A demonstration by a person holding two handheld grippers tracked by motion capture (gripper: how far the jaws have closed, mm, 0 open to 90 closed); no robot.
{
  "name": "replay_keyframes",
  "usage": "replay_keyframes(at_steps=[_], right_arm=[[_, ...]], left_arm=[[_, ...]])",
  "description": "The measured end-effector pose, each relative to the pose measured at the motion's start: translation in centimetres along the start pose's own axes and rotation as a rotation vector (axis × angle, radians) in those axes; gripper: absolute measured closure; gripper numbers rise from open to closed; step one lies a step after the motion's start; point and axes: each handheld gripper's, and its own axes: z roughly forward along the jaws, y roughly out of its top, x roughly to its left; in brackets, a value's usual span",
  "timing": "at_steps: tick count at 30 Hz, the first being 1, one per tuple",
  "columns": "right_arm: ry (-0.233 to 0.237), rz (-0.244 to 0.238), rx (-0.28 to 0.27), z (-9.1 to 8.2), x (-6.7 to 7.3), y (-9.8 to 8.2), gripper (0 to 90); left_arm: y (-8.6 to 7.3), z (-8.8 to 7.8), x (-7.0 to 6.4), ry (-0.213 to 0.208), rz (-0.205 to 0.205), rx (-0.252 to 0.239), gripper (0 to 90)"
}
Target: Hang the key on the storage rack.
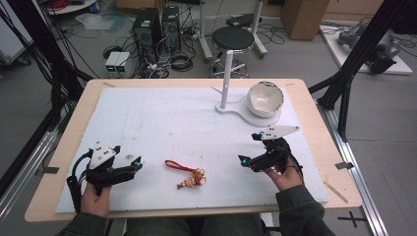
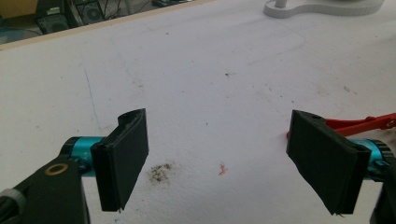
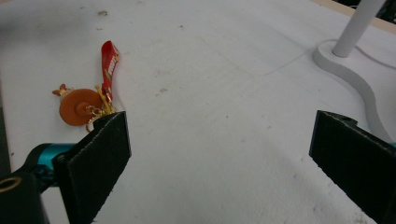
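A small keychain (image 1: 189,178) lies on the white mat near the front middle: an orange figure with gold rings and a red strap (image 1: 174,165) trailing to the left. In the right gripper view the orange figure (image 3: 79,107) and its strap (image 3: 109,63) lie just beyond the left jaw. The left gripper view catches the red strap (image 2: 359,125) behind its right jaw. My left gripper (image 1: 129,156) rests at the front left, open and holding nothing. My right gripper (image 1: 250,148) is at the front right, open and holding nothing. The keychain lies between the two grippers, touching neither.
A white bowl (image 1: 265,98) sits on the round end of a white stand base (image 1: 231,109) with an upright pole (image 1: 226,78) at the back right. The white mat (image 1: 162,118) covers most of the wooden table. Computers, cables and a stool stand on the floor beyond.
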Motion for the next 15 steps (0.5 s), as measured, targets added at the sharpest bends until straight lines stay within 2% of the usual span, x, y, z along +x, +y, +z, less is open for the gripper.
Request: replay_keyframes(at_steps=[2,6,12,15], right_arm=[[0.005,-0.003,0.009,0.1,0.1,0.4,4.4],[0.051,-0.02,0.027,0.9,0.6,2.1,4.5],[0.07,-0.048,0.043,1.9,1.2,3.5,5.2],[0.096,-0.05,0.049,2.6,1.5,4.5,5.3]], left_arm=[[0.0,0.0,0.0,-0.002,0.003,0.002,21.3],[0.0,0.0,0.0,-0.002,0.0,-0.003,21.3],[0.0,0.0,0.0,0.002,-0.002,-0.003,21.3],[0.0,0.0,0.0,0.0,0.003,-0.001,21.3]])
